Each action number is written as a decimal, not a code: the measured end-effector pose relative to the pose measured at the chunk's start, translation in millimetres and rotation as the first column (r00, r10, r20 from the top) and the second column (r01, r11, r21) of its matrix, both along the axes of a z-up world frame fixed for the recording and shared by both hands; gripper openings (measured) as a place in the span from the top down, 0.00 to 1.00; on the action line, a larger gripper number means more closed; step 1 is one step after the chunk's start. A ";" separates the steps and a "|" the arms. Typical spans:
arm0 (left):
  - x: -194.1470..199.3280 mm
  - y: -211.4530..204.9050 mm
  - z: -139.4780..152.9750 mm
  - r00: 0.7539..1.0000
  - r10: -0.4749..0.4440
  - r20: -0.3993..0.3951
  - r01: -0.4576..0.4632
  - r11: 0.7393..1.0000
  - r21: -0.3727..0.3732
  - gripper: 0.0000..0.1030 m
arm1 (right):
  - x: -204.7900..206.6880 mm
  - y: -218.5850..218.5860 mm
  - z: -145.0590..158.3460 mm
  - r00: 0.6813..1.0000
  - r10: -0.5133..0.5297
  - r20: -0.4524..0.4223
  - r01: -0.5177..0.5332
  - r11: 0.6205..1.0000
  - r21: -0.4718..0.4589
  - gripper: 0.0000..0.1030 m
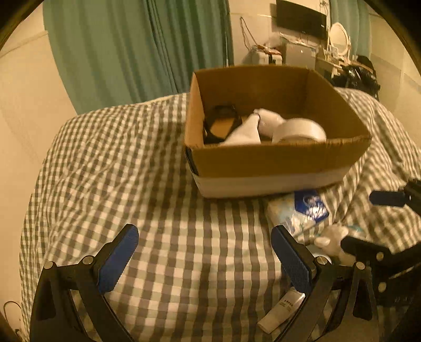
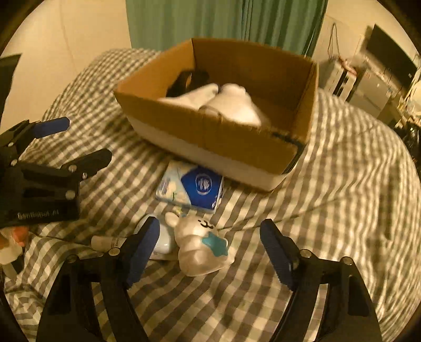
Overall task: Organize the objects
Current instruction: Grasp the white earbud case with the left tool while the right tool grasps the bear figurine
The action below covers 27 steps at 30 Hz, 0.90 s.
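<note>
A cardboard box [image 1: 276, 157] [image 2: 210, 136] stands on the checked bedspread and holds a white cloth [image 1: 252, 129], a tape roll [image 1: 300, 130] and a black item [image 1: 221, 121]. A blue-and-white tissue pack [image 2: 192, 186] [image 1: 297, 210] lies in front of the box. A white plush toy [image 2: 202, 247] lies nearer, between my right gripper's open fingers [image 2: 210, 252]. A white tube [image 1: 279, 310] [image 2: 108, 240] lies beside it. My left gripper [image 1: 205, 260] is open and empty over bare bedspread, left of these items.
The checked bedspread [image 1: 131, 163] covers the bed. Green curtains [image 1: 131, 47] hang behind. A cluttered desk with a monitor [image 1: 302, 18] stands at the back right. The left gripper shows at the left in the right wrist view [image 2: 65, 147].
</note>
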<state>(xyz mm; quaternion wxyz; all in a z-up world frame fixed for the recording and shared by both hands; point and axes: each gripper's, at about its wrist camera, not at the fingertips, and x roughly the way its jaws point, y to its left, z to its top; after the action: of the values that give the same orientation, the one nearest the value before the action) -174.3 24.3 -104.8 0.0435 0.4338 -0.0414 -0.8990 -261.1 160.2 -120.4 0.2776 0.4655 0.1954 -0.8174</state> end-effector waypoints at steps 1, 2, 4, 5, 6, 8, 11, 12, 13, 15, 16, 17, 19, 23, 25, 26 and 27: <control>0.1 1.0 -2.6 1.000 -0.002 0.008 0.002 1.000 0.003 0.00 | -1.9 -0.9 -3.3 1.000 -0.006 0.008 0.005 1.000 0.010 0.24; 0.3 1.1 -5.9 1.000 -0.003 0.016 0.003 1.000 0.007 0.00 | -3.1 -1.8 -5.8 1.000 -0.005 0.018 0.004 1.000 0.020 0.24; 1.4 1.5 -9.4 1.000 -0.003 0.024 0.003 1.000 0.013 0.00 | -5.0 -4.8 -14.7 0.999 -0.006 0.049 0.003 0.999 0.051 0.34; 2.1 1.3 -9.9 1.000 -0.002 0.024 0.001 1.000 0.015 0.00 | -6.4 -5.9 -19.6 0.998 -0.010 0.067 0.005 0.998 0.066 0.36; 1.8 1.4 -9.9 1.000 -0.002 0.024 0.001 1.000 0.018 0.00 | -7.9 -6.4 -23.3 0.997 -0.016 0.079 0.010 0.997 0.078 0.37; 5.8 1.1 -12.0 1.000 0.000 0.023 -0.001 1.000 0.024 0.00 | -7.7 -7.3 -27.1 0.996 -0.021 0.089 0.014 0.996 0.088 0.37; 8.5 1.1 -15.7 0.999 0.001 0.033 -0.002 0.999 0.035 0.00 | -4.9 -10.5 -34.0 0.994 -0.015 0.107 0.002 0.992 0.123 0.37; 9.6 1.6 -16.9 0.999 0.001 0.034 -0.002 0.999 0.036 0.00 | -4.2 -11.0 -36.1 0.993 -0.016 0.113 0.001 0.992 0.127 0.38; 10.5 2.5 -18.1 0.999 -0.001 0.037 0.000 0.999 0.036 0.00 | -3.5 -11.1 -37.6 0.993 -0.016 0.118 0.001 0.992 0.130 0.39; 12.4 4.7 -19.6 0.999 -0.005 0.041 0.004 0.999 0.035 0.00 | -1.9 -9.6 -38.9 0.991 -0.015 0.134 -0.001 0.993 0.121 0.49; 13.7 6.1 -20.5 0.999 -0.010 0.042 0.009 0.999 0.035 0.00 | -0.8 -9.0 -39.3 0.991 -0.016 0.133 0.000 0.993 0.121 0.49; 14.6 7.6 -20.4 0.999 -0.017 0.042 0.015 0.999 0.036 0.00 | 1.3 -8.3 -38.7 0.992 -0.017 0.125 0.002 0.992 0.123 0.49; 15.7 10.9 -21.3 0.999 -0.035 0.042 0.033 0.998 0.047 0.00 | 8.5 -7.4 -35.0 0.996 -0.015 0.089 0.004 0.992 0.127 0.49; 16.3 24.0 -25.0 0.993 -0.101 0.063 0.094 0.990 0.107 0.00 | 23.2 3.5 -20.9 0.999 -0.034 0.013 0.032 0.994 0.103 0.50; 17.5 34.7 -28.6 0.988 -0.138 0.068 0.130 0.985 0.115 0.00 | 26.3 15.4 -11.6 0.997 -0.070 -0.016 0.071 0.995 0.069 0.50; 17.6 39.5 -30.0 0.986 -0.153 0.068 0.144 0.983 0.114 0.00 | 27.7 21.8 -6.5 0.996 -0.089 -0.026 0.090 0.995 0.048 0.50; 17.4 45.3 -31.3 0.984 -0.164 0.070 0.155 0.982 0.111 0.00 | 28.2 29.1 -3.2 0.995 -0.099 -0.024 0.099 0.995 0.023 0.49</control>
<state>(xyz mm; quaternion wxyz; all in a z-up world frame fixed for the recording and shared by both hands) -156.9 69.6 -136.0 -0.0533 0.4658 -0.0303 -0.8827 -232.9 189.3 -123.7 0.2289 0.4687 0.1852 -0.8328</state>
